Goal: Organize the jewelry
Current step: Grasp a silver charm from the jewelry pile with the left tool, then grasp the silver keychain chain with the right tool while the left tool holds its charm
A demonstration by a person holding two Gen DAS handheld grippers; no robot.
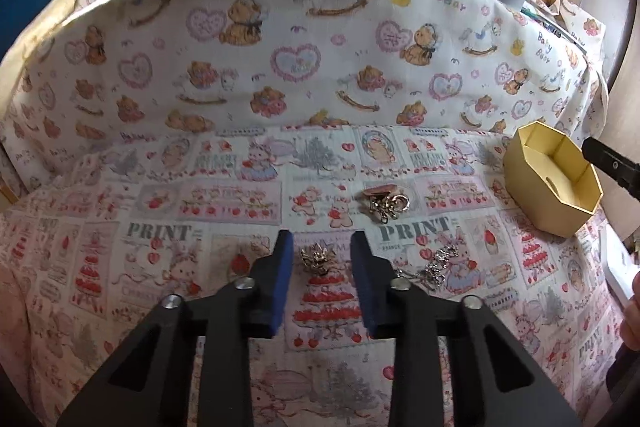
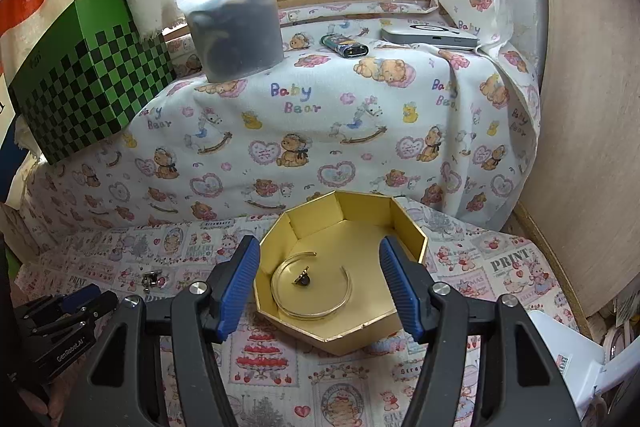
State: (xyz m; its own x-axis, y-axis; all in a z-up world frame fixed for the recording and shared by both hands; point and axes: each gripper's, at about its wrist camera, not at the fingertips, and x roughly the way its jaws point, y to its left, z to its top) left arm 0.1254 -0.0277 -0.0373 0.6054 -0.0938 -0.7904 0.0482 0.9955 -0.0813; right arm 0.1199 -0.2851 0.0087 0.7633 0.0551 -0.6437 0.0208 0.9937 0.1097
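Observation:
My left gripper points down at the printed cloth. A small gold jewelry piece lies between its blue pads, with a gap showing on each side. A gold and pink cluster lies farther ahead, and a silver chain sits just to the right. My right gripper hovers open over the gold octagonal box, which holds a gold bangle and a small dark piece. The box also shows at the right of the left wrist view.
A green checkered box, a plastic tub, a lighter and a grey flat device rest on the raised bear-print ledge behind. A wooden panel closes the right side. A white object lies at lower right.

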